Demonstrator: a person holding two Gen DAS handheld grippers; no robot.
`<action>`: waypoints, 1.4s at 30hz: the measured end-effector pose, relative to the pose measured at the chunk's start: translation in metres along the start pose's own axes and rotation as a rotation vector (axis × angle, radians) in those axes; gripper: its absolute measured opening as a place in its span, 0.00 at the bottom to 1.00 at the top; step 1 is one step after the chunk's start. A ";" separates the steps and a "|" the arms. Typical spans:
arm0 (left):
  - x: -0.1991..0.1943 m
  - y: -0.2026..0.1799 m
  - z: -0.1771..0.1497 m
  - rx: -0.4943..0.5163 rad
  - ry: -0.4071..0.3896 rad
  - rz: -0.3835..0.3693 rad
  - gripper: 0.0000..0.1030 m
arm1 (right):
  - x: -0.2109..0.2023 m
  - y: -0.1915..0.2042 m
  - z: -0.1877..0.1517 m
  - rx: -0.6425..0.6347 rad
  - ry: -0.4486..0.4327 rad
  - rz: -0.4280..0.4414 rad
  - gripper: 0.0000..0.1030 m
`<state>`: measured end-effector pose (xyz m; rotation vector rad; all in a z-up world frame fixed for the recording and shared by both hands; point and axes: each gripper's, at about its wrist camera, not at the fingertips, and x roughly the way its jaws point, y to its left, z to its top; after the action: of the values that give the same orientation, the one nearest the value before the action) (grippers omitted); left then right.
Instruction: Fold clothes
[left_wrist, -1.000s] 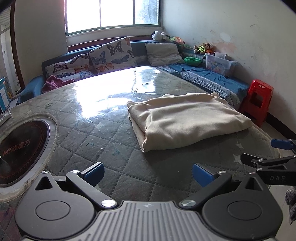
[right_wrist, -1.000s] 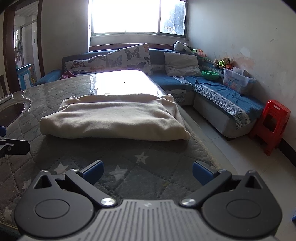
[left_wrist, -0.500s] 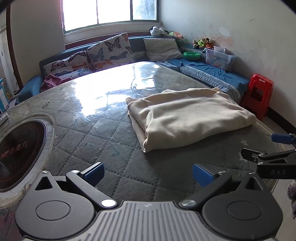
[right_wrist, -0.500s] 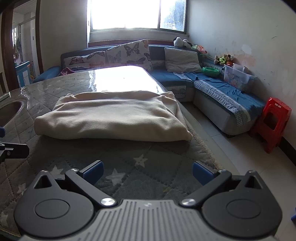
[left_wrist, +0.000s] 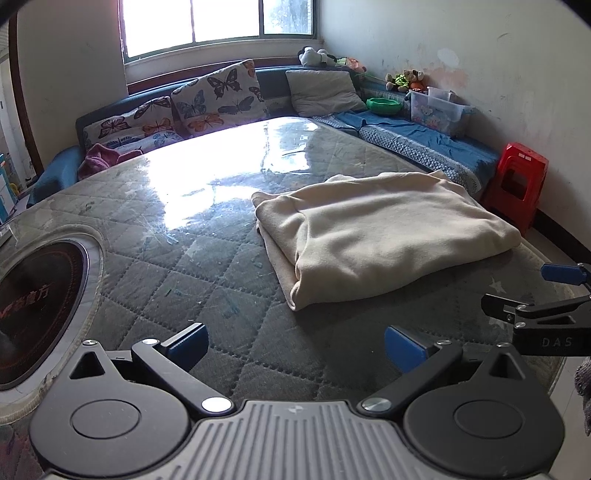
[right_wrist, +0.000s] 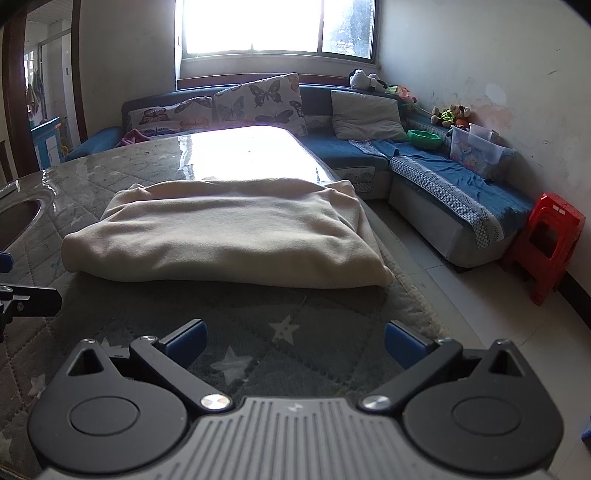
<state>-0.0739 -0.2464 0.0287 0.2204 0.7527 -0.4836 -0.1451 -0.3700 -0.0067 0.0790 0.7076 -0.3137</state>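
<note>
Both my grippers crept closer to the folded cream fleece garment (left_wrist: 384, 236); left gripper (left_wrist: 295, 341) and right gripper (right_wrist: 293, 339) gape wide, empty.

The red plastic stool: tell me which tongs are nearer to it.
Right. The right tongs hover by the table edge on the side of the red stool. The left tongs sit further in over the table, the folded cream garment lying toward the stool.

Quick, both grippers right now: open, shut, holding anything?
Left gripper: open, holding nothing, short of the folded cream garment.
Right gripper: open, holding nothing.
</note>
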 end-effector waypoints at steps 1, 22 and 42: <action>0.001 0.000 0.001 0.000 0.002 0.000 1.00 | 0.001 0.000 0.001 0.000 0.001 -0.001 1.00; 0.023 0.004 0.012 0.004 0.041 0.007 1.00 | 0.021 0.002 0.007 0.014 0.025 0.010 1.00; 0.036 0.001 0.024 0.017 0.053 0.006 1.00 | 0.029 0.001 0.015 0.023 0.027 0.014 1.00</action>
<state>-0.0362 -0.2662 0.0208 0.2520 0.7997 -0.4804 -0.1148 -0.3791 -0.0145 0.1096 0.7299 -0.3081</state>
